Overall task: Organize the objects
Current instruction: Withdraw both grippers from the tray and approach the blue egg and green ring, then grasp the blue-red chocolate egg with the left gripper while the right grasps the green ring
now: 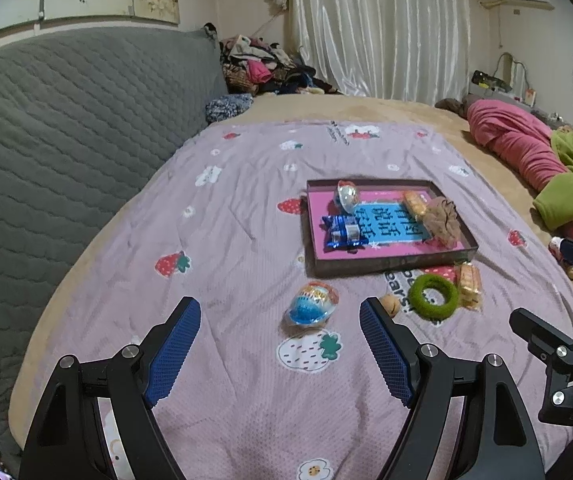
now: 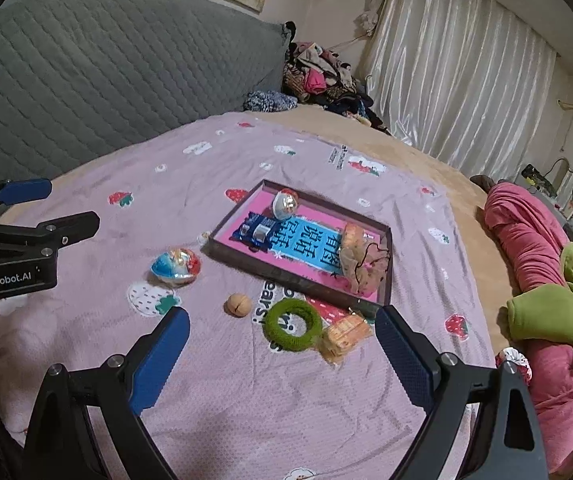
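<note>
Jaws spread and empty on both grippers, the left gripper faces the capsule toy lying centre-frame on the bed, its long axis crosswise, below-left of the tray and nearer the left.

Matt printed cloth sheet, fuzzy green ring, glossy plastic egg capsule, quilted grey headboard.

Two clear egg capsules: one in the tray, one on the bedspread. Two biscuit packs, likewise split. One blue packet, one brown scrunchie, one green ring, one walnut.
</note>
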A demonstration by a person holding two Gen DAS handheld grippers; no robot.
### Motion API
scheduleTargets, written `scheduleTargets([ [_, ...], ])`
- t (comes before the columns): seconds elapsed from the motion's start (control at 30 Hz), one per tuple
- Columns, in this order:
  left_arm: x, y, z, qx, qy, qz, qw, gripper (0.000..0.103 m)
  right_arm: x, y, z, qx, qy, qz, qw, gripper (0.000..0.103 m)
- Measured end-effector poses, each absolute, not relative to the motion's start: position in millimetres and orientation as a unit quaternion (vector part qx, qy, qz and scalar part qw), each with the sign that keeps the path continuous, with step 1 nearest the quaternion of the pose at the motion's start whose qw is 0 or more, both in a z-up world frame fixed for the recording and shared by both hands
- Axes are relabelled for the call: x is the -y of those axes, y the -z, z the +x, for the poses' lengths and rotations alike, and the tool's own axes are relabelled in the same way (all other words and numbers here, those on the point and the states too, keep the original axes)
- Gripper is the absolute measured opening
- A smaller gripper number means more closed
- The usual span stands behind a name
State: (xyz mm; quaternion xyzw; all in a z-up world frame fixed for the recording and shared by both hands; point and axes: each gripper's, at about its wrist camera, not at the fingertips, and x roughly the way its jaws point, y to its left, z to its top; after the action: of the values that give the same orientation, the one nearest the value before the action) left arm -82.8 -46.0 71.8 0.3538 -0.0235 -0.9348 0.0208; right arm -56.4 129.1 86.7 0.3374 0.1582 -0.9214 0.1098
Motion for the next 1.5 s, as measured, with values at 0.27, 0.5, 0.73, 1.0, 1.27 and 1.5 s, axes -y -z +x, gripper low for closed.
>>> scheduleTargets([
  [0.27, 44.5, -41.1, -94.0, 0.025, 0.925, 0.379, 0.018, 0.083, -127.3, -55.6, -65.4, -0.170, 0.909, 0.364, 0.114, 0.094],
  [0.5, 44.4, -17.9, -104.4, 0.028, 0.917, 0.397, 0.016, 0.083, -127.1, -34.0, -77.6, -0.169, 0.902, 0.380, 0.117, 0.094],
  [0.73, 45.9, 0.8, -112.5, 0.029, 0.912, 0.409, 0.011, 0.083, -126.7, -15.2, -89.4, -0.169, 0.895, 0.396, 0.119, 0.094],
  [1.0, 41.2, 17.4, -123.7, 0.038, 0.907, 0.418, 0.004, 0.083, -120.6, 3.3, -104.9, -0.184, 0.884, 0.412, 0.126, 0.093],
  [1.27, 41.7, 28.4, -144.3, 0.039, 0.906, 0.421, -0.001, 0.083, -119.7, 17.7, -130.1, -0.201, 0.870, 0.434, 0.118, 0.087],
  [1.5, 36.4, 45.7, -168.3, 0.046, 0.899, 0.436, -0.005, 0.083, -116.5, 34.5, -151.6, -0.223, 0.852, 0.459, 0.119, 0.087],
])
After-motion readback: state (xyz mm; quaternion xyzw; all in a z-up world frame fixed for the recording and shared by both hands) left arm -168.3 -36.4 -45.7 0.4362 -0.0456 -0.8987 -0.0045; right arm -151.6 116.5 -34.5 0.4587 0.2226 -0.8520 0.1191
